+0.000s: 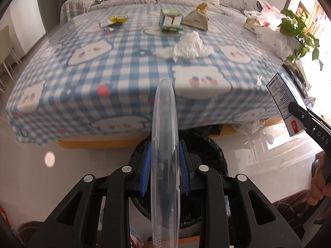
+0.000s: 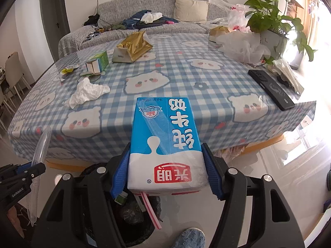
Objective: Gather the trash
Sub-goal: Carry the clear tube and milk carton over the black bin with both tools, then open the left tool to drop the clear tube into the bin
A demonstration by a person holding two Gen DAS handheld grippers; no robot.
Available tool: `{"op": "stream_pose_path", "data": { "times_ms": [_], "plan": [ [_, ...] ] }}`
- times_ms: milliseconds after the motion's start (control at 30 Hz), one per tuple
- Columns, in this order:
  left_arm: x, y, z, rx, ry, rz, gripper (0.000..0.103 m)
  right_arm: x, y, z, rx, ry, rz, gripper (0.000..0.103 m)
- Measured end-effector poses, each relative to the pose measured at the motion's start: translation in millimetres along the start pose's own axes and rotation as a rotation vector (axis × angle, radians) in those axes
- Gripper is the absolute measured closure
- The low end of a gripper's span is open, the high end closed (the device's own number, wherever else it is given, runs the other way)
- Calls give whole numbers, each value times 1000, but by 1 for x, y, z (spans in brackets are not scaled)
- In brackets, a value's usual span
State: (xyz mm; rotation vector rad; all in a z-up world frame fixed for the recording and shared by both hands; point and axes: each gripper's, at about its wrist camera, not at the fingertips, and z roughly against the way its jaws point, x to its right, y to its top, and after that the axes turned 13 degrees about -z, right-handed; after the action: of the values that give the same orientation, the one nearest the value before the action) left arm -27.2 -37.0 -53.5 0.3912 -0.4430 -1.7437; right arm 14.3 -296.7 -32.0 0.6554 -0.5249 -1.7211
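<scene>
Here, both hand-held grippers hang over a dark-lined waste bin (image 1: 198,150) on the floor at the near edge of a table (image 2: 186,76) draped in a blue checked cloth. The left gripper (image 1: 164,171) is clamped on a thin, clear plastic tray (image 1: 164,144) held on edge, its blue pads (image 1: 144,170) pressing both faces; the right gripper (image 2: 165,172) is clenched around a blue-and-white milk carton (image 2: 165,140), a striped straw (image 2: 151,210) dangling from its near end toward the bin. More rubbish waits on the table: a crumpled tissue (image 2: 86,92) left of centre, a small green box (image 2: 98,63) and a gold paper bag (image 2: 132,47) farther back, a yellow wrapper (image 2: 69,68) at the far left. A black phone (image 2: 271,90) lies near the right edge, beside crumpled clear plastic bags (image 2: 244,45) and a potted plant (image 2: 273,22). The risks appear to lie in the drop. The tray is long and light and, let go off-centre, could catch the bin's rim and slide to the glossy floor. The carton, if any milk remains, could drip from the straw hole when tipped. Both items released together may collide above the opening, since the two grippers sit close. Later sweeps near the right edge could mistake the phone for trash or knock it off.
</scene>
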Motion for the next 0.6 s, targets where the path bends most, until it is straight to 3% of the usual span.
{"op": "stream_pose_path", "data": {
  "times_ms": [200,600],
  "plan": [
    [6,-17,-13,-22,-10,6,78,0,-27,-8,-49,-1,17,41],
    [15,-47,-72,-139,17,34,78,6,-59,-47,-137,-25,15,41]
  ]
}}
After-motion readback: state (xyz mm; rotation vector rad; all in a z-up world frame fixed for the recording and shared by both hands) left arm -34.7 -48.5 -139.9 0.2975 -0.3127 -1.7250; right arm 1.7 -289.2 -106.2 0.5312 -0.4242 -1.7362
